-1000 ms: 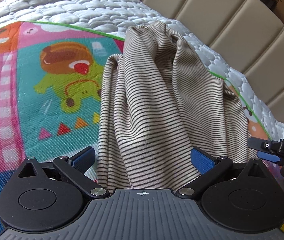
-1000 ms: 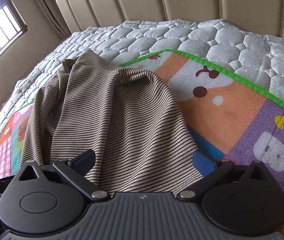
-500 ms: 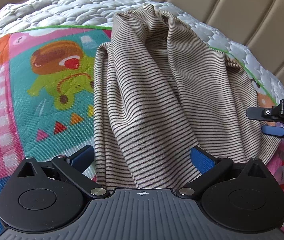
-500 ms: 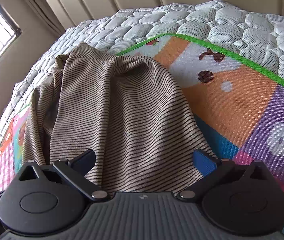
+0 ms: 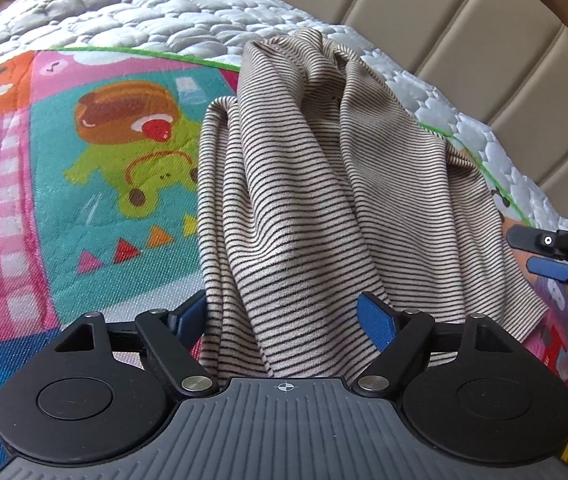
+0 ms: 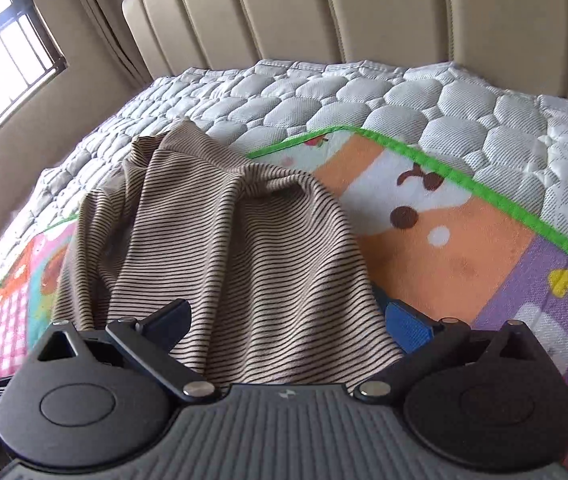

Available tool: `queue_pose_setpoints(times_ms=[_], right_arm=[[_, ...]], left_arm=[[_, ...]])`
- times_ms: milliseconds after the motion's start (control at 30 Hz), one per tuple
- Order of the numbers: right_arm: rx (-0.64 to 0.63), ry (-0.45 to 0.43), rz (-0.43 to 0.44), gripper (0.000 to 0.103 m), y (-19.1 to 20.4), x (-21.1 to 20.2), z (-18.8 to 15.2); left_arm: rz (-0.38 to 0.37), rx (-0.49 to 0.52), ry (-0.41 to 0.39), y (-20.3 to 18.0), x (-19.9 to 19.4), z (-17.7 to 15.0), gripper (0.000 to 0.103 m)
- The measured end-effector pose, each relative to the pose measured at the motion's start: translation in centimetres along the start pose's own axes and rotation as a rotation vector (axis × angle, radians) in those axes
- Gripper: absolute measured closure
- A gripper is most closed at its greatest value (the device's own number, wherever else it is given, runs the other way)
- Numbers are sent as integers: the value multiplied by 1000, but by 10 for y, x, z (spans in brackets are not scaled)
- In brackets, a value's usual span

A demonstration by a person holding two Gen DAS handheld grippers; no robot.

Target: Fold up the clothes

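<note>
Left wrist view: our left gripper (image 5: 284, 316) points down at the striped shirt (image 5: 324, 200), its jaws closing with a bunched near edge of cloth between the blue pads (image 5: 376, 320), which do not yet pinch it. Our right gripper (image 6: 288, 320) stands wide over the shirt's other near corner, cloth lying between its fingers, nothing clamped. The shirt lies rumpled on the cartoon mat (image 5: 63, 200), its far end reaching the quilted mattress (image 6: 364, 96). A padded headboard (image 6: 324, 12) rises behind.
</note>
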State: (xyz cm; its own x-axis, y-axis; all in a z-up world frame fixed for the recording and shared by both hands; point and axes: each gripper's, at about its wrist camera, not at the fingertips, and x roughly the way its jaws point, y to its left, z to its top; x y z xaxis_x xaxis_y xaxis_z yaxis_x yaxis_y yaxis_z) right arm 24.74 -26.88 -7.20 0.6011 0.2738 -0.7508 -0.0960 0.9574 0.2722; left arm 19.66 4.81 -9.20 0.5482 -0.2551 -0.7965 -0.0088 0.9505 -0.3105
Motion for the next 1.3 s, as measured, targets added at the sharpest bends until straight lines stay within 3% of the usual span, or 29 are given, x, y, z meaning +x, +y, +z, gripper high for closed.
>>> queue_pose_setpoints(times_ms=[100, 167, 233, 433, 500, 567, 633, 733, 900, 967, 1033, 1167, 1267, 1300], right_arm=[[-60, -1, -37, 0, 3, 8, -6], [-92, -3, -38, 1, 5, 12, -9], [-124, 5, -43, 12, 9, 16, -12], [-194, 33, -61, 38, 23, 19, -20], [-165, 72, -9, 48, 27, 16, -20], [-170, 138, 50, 62, 36, 14, -21], [-177, 206, 78, 71, 45, 9, -28], [-223, 297, 70, 74, 57, -5, -43], [-266, 446, 62, 77, 69, -40, -73], [-241, 473, 38, 73, 69, -56, -79], [-235, 393, 18, 61, 65, -75, -74], [-225, 220, -20, 55, 57, -114, -64], [-168, 97, -32, 50, 51, -121, -57], [-134, 62, -23, 43, 49, -118, -56]], left_arm=[[28, 36, -3, -4, 1, -1, 29], [50, 64, -6, -7, 1, -2, 40], [76, 84, -9, -8, 2, 0, 46], [41, 55, 20, -3, 2, 3, 39], [31, 19, 38, -3, 1, 3, 43], [31, -10, 70, -2, -1, 4, 60], [16, -39, 109, 0, -4, 3, 68], [7, -34, 188, 4, -9, -4, 73], [60, 136, 325, -12, -33, -34, 73], [47, 160, 374, -15, -45, -44, 68], [19, 163, 403, -15, -60, -51, 61], [-83, 87, 302, -5, -104, -43, 37], [-116, 17, 243, 1, -116, -33, 26], [-116, 3, 229, -1, -114, -30, 24]])
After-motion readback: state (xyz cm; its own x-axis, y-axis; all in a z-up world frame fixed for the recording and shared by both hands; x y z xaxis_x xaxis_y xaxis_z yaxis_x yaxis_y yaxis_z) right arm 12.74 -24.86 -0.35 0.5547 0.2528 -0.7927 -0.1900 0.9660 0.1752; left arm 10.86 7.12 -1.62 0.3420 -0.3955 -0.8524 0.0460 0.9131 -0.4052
